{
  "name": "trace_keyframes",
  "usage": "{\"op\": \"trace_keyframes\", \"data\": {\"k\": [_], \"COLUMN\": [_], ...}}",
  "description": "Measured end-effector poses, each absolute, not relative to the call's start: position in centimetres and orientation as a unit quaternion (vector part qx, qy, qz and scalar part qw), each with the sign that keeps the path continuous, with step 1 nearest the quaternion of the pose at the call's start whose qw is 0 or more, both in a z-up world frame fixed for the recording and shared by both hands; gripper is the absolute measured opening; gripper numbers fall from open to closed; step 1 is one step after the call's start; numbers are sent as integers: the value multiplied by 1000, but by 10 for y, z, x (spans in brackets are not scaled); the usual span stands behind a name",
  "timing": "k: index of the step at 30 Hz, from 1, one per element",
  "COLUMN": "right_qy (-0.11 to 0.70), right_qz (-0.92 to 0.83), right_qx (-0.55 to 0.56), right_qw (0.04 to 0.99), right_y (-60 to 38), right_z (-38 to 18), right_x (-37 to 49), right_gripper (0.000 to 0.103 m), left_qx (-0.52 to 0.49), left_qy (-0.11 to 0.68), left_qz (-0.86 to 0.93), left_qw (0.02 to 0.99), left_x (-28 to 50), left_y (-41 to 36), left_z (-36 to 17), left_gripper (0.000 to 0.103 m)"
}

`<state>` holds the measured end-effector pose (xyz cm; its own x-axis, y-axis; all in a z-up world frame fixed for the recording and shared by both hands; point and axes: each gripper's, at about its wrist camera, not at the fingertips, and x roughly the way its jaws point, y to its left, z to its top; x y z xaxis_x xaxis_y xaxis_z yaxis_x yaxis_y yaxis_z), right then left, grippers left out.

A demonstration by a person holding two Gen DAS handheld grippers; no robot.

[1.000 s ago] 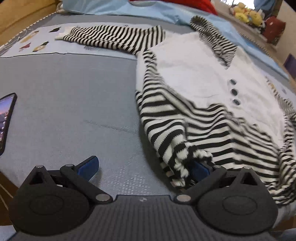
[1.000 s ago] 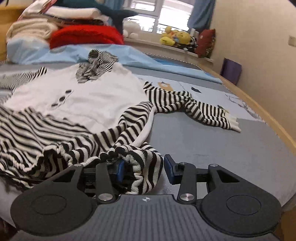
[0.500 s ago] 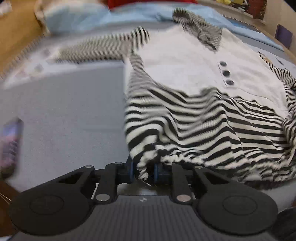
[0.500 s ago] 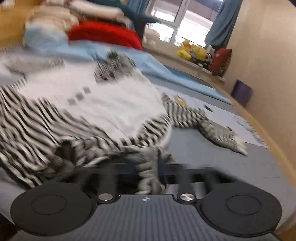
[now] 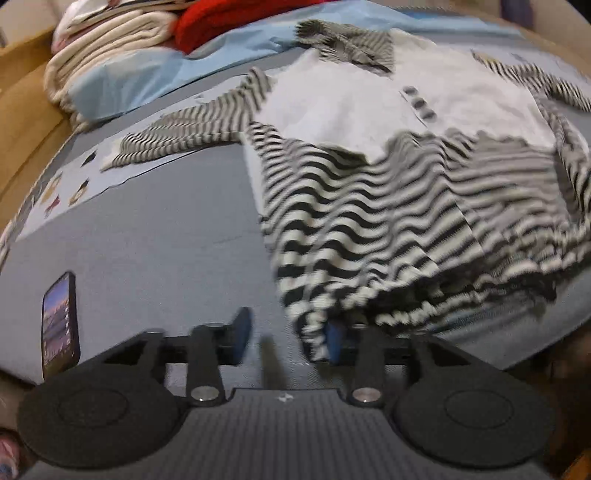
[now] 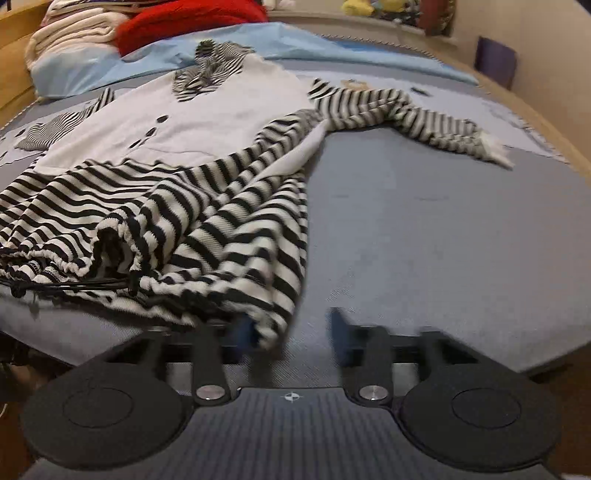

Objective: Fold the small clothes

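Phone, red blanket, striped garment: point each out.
Phone (image 5: pixel 61 325), left wrist view, on its screen.
Red blanket (image 6: pixel 184 20), right wrist view, on its front fold.
Striped garment (image 6: pixel 221 114), right wrist view, on its white chest panel.

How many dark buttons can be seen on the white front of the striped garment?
3, in a short row on the white panel of the garment: upper button, middle button, lower button. More may be hidden under the striped fold.

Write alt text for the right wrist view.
A black-and-white striped garment with a white chest panel lies spread on a grey bed. Its hem corner hangs against one pad of the right hand-held gripper, whose jaws are opening. Folded blankets are piled beyond.
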<state>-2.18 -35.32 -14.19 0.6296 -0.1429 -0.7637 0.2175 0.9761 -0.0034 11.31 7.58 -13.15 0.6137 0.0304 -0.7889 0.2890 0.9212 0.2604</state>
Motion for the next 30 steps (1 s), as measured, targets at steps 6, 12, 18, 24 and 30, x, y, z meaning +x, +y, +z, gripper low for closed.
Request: {"op": "trace_keyframes", "data": {"k": [6,12,18,24,30], "right_qy": [344,318,424,391,331], "right_qz": [-92,-26,-41,-50,-172], "right_qx": [82,20,23,64,103], "right_qw": [931,947,904,917,922], "right_y": [-357,-331,-315,-332,-399], "right_z": [-92,-72,-135,-130,-85], "right_x": [-73,-37,48,37,1], "right_gripper": [67,41,46,3,0], "left_qx": [51,4,-24,38,0], "left_qy": [399,356,470,523,536], "left_qz": [-153,-173,-73,-68,-71], "left_qw": [903,918,880,849,841], "left_x": [94,98,166,175,176], "left_y": [111,110,100,79,94], "left_z": [-89,-70,-114,-144,-142], "left_gripper": [93,103,103,70,55]}}
